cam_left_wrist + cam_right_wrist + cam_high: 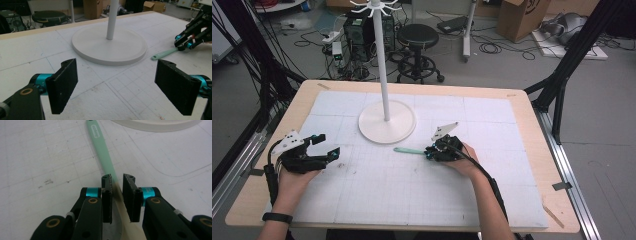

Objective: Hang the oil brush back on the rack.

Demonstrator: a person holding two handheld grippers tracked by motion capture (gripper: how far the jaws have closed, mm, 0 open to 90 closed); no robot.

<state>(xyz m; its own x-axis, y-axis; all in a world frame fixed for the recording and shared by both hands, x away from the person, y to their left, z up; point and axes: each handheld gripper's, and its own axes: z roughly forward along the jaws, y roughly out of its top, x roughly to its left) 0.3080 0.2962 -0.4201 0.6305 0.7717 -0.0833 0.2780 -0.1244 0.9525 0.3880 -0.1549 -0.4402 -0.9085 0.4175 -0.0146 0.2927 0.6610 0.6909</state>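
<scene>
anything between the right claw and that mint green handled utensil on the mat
Nothing visible. The right claw already has its jaws around the mint green utensil, pads closed against the shaft where green turns cream. The white stand base lies beyond the handle's far end, apart from it.

Bench (272,200) lay open between the two hands and along the near edge. The rack's round base (387,122) and upright pole (382,60) blocked the far middle. A mint-green spatula (409,150) lay just beside the base, crossing the lane leftward from the right gripper (431,151). Left gripper (328,146) had bare bench ahead.
</scene>
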